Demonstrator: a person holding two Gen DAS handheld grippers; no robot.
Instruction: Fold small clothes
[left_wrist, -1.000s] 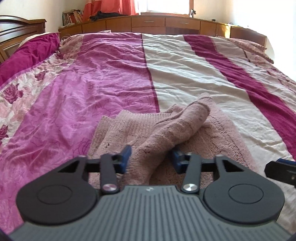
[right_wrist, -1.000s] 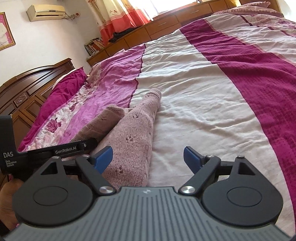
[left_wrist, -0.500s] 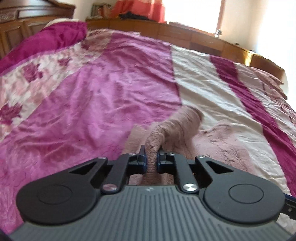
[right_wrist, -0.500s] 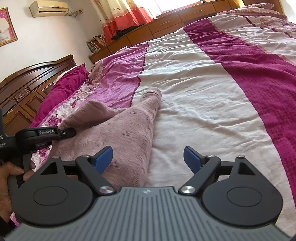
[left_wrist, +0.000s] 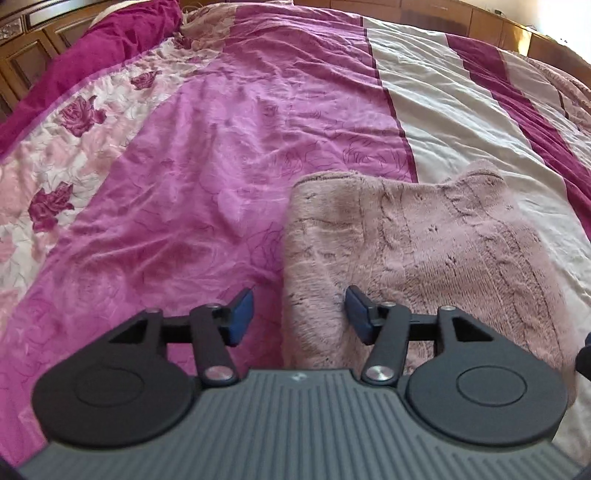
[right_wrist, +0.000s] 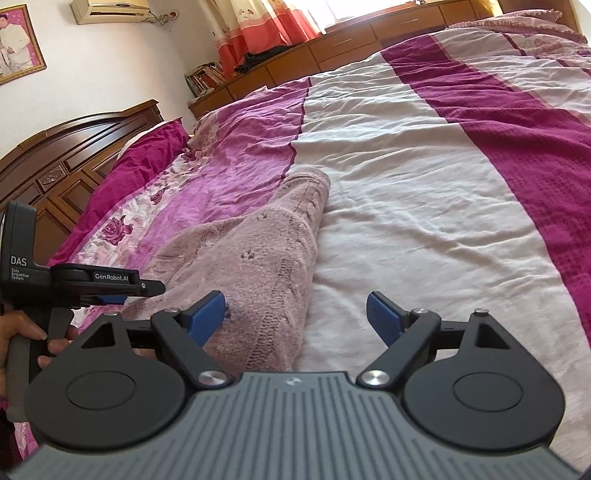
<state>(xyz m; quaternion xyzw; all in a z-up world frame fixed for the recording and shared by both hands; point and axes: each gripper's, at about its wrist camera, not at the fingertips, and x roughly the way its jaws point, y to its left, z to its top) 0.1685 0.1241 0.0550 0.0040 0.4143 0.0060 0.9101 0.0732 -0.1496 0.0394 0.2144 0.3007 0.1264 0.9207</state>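
Observation:
A dusty-pink knitted garment (left_wrist: 417, 251) lies folded flat on the bed, also in the right wrist view (right_wrist: 258, 266). My left gripper (left_wrist: 299, 314) is open and empty, its jaws straddling the garment's near left edge just above it. My right gripper (right_wrist: 295, 317) is open and empty, over the garment's right edge, with its left finger above the knit and its right finger above bare bedspread. The left gripper's body (right_wrist: 92, 284) shows at the left of the right wrist view, held by a hand.
The bedspread (left_wrist: 207, 177) has pink, cream and magenta stripes and a floral band. A wooden headboard (right_wrist: 62, 173) is at the left. A low wooden cabinet (right_wrist: 351, 48) runs along the far wall under curtains.
My left gripper was shut on a raised fold of the garment; it has laid the fold down to the left and opened. The garment now lies flatter. My right gripper stayed open.

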